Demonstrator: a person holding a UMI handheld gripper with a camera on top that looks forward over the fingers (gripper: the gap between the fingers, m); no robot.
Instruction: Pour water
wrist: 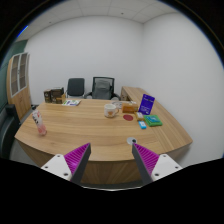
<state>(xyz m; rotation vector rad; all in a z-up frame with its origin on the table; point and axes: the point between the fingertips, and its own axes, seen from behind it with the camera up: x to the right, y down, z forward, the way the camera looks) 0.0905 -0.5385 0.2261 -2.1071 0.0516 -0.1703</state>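
Observation:
My gripper (110,160) hangs above the near edge of a wooden conference table (90,132), its two fingers spread wide with nothing between them. The magenta pads (76,157) face each other across bare table edge. Far beyond the fingers, toward the back of the table, stands a pale cup or bowl (111,109). To its right lies a small red thing (129,117). Left of the fingers, on the table's left part, stands a small pink container (41,127). I cannot tell which vessel holds water.
A blue-purple sign (147,103) and teal items (151,122) sit at the table's right side. Boxes (53,96) rest at the back left. Two black office chairs (101,87) stand behind the table. A wooden cabinet (19,85) lines the left wall.

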